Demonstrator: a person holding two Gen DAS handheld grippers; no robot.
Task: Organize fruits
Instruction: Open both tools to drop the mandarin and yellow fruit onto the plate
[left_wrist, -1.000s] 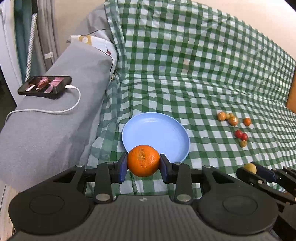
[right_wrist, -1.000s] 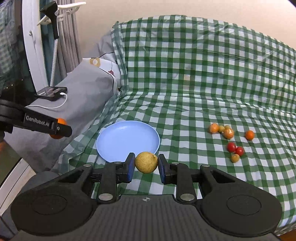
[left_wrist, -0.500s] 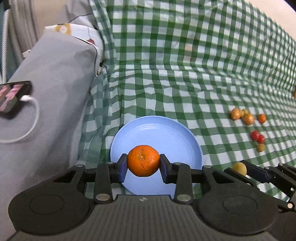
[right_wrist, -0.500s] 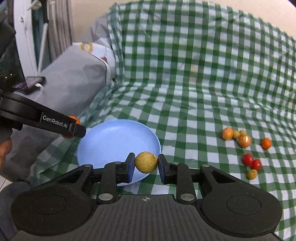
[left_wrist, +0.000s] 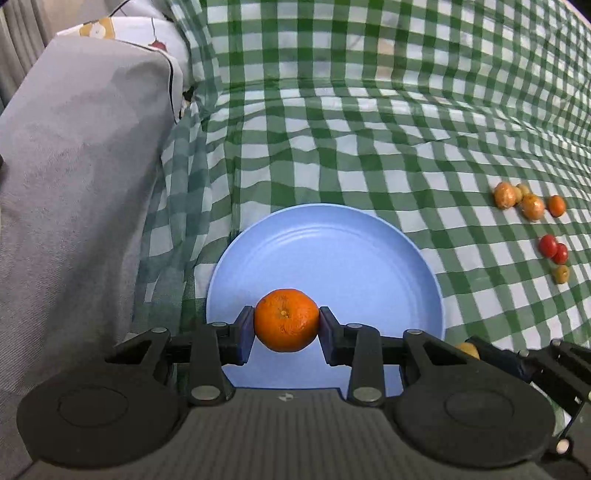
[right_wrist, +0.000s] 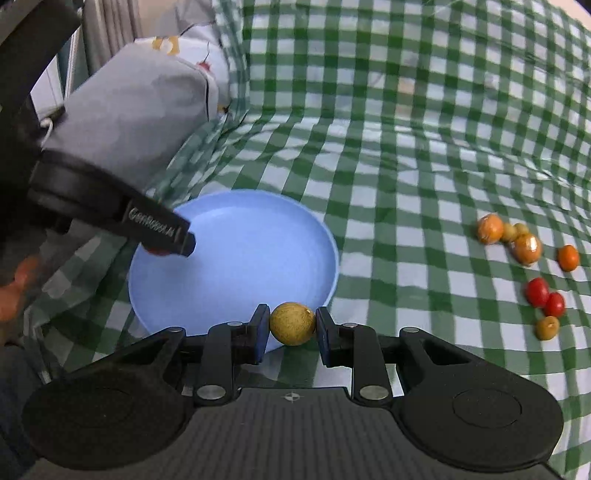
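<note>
- Left gripper (left_wrist: 286, 320) is clamped on an orange mandarin (left_wrist: 286, 319), both pads pressing its sides, over the near part of the plate.
- Right gripper (right_wrist: 291, 324) is closed tight on a small round yellow-brown fruit (right_wrist: 292, 323), at the plate's near rim.
- Green checked cloth (left_wrist: 369, 140) covers the surface.
- Grey cushion (left_wrist: 74, 166) sits at the left.
- Blue plate (left_wrist: 332, 258) lies on the cloth with nothing resting in it.
- Small orange, red and yellow fruits (right_wrist: 532, 266) are clustered on the cloth, well apart from the plate, to the right.
</note>
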